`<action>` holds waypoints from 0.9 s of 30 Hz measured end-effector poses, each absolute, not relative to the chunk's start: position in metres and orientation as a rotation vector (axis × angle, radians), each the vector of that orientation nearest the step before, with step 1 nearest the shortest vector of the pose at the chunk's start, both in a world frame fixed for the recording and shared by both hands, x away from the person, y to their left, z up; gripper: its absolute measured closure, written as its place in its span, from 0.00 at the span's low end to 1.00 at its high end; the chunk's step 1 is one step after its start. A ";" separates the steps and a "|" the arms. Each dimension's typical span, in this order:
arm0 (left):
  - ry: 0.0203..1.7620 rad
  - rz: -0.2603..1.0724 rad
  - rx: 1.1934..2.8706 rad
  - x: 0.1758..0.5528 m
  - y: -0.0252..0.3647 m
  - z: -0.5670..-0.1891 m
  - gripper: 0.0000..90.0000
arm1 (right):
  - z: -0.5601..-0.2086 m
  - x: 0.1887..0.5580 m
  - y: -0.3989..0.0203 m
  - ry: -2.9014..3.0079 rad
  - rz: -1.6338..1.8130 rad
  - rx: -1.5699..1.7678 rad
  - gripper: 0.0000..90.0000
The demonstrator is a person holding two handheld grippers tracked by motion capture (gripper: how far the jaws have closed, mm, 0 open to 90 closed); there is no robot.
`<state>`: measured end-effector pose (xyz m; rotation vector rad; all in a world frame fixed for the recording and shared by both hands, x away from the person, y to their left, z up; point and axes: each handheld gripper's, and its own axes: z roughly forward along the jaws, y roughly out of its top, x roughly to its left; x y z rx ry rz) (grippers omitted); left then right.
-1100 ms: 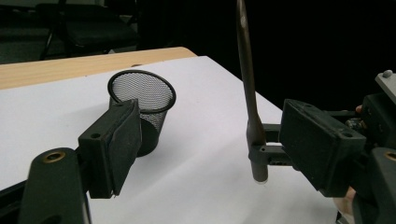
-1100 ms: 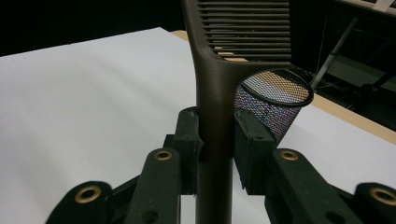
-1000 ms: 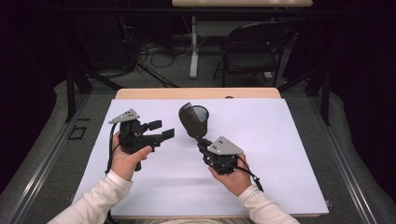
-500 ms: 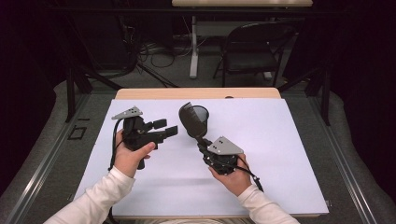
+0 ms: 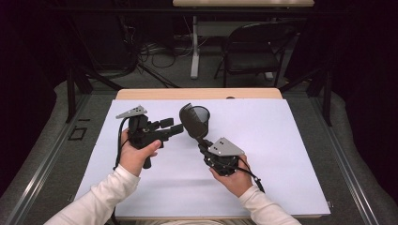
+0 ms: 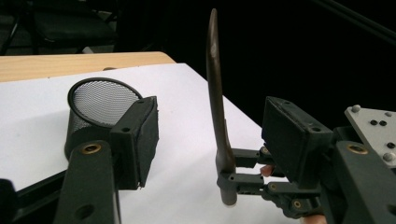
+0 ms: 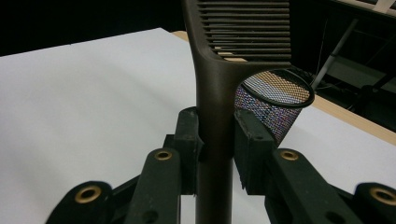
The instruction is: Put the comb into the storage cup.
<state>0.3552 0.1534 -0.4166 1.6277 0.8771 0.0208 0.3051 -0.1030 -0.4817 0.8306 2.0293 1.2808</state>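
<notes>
Even overhead light falls on the white sheet (image 5: 281, 154) covering the surface (image 5: 197, 93), which reads bright against a room that sinks into near black at the high view's left and right edges. Shadows on the sheet are soft and faint. The high view is slightly soft and grainy, its straight lines bowing a little toward the corners. In the left gripper view the near fingers (image 6: 135, 140) are blurred and the sheet is almost blown out, with a black backdrop at the right. In the right gripper view the mesh cup (image 7: 273, 105) shows coloured moiré, and the spatula (image 7: 219, 93) stands dark with little surface detail.
</notes>
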 end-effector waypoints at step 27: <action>0.892 -0.013 1.640 0.365 0.134 -0.421 0.60 | -0.483 0.304 -0.101 2.032 1.283 0.815 0.81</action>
